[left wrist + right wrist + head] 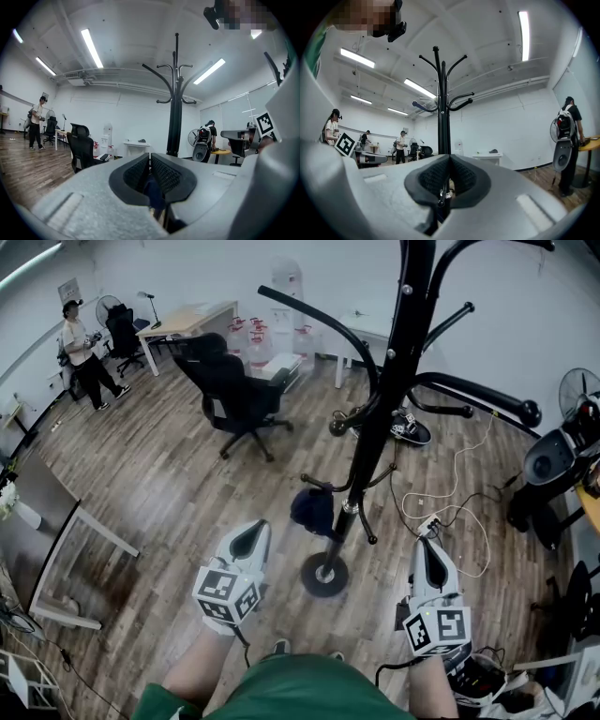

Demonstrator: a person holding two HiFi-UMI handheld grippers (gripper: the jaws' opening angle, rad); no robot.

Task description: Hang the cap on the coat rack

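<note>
Cap (312,510) seemingly already hung on a low hook of the coat rack (394,381), near the left gripper (251,532); its jaws and the right gripper's (431,549) were closed, apparently empty.

A black office chair (234,390) is standing on the wood-plank floor (141,474). Beyond it a pale table (187,322) is sitting near the white wall (187,268), and left of the chair a person (82,352) is standing. Strip lights (91,47) are glowing overhead. Possibly a fan (579,390) is standing far right of the chair.
</note>
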